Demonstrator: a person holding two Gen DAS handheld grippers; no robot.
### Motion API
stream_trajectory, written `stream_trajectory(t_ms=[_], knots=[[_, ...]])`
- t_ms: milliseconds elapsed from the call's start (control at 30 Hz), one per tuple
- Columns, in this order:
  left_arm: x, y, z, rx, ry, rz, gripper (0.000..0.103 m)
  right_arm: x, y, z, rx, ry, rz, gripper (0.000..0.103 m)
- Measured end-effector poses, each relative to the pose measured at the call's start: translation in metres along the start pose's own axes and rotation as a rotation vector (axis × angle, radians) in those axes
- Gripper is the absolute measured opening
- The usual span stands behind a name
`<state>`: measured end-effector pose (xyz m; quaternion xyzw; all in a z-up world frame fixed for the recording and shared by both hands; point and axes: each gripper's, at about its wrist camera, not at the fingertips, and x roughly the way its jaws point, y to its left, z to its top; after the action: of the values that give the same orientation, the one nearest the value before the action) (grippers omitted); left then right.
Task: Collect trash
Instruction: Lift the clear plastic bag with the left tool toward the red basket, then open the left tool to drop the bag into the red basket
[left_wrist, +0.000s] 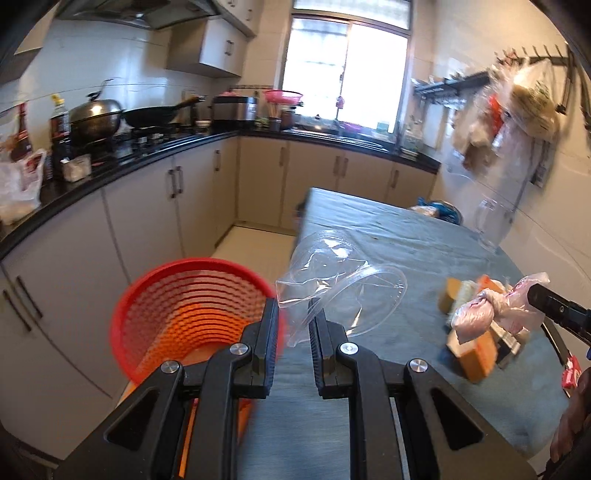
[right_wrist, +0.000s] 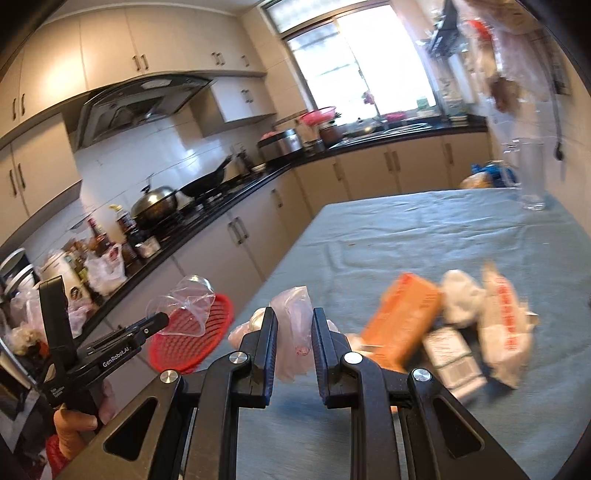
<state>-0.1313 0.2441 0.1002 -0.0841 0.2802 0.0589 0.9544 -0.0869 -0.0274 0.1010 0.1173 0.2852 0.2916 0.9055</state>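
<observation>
While the red bin (left_wrist: 192, 314) looks empty, the left gripper (left_wrist: 293, 325) pinches a clear bag (left_wrist: 332, 280) beside it, the right gripper (right_wrist: 294, 328) clamps a pink bag (right_wrist: 293, 332), and boxes (right_wrist: 402, 317) wait on the table (right_wrist: 406, 229).

White lettering "GenRoboLAI" runs along the black body of the left gripper (right_wrist: 162, 318), seen in the right wrist view at about eight o'clock. Below it, on the handle of the same tool, stands a smaller white label too small to read. At about four o'clock, a white wrapper (right_wrist: 504, 325) on the table (right_wrist: 406, 229) carries red print, blurred beyond reading; the small carton (right_wrist: 454, 365) beside it bears fine print, likewise illegible. The left wrist view shows no readable text.
</observation>
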Motion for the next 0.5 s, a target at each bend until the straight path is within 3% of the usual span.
stream_trajectory(t_ms=[233,500], knots=[[-0.007,0.051,-0.007,-0.051,-0.003,0.102,0.015,0.045,0.046,0.003,-0.04,0.059,0.089,0.02],[0.006,0.091,-0.023,-0.1,0.036,0.183,0.016,0.106,0.092,-0.004,-0.098,0.139,0.124,0.02]])
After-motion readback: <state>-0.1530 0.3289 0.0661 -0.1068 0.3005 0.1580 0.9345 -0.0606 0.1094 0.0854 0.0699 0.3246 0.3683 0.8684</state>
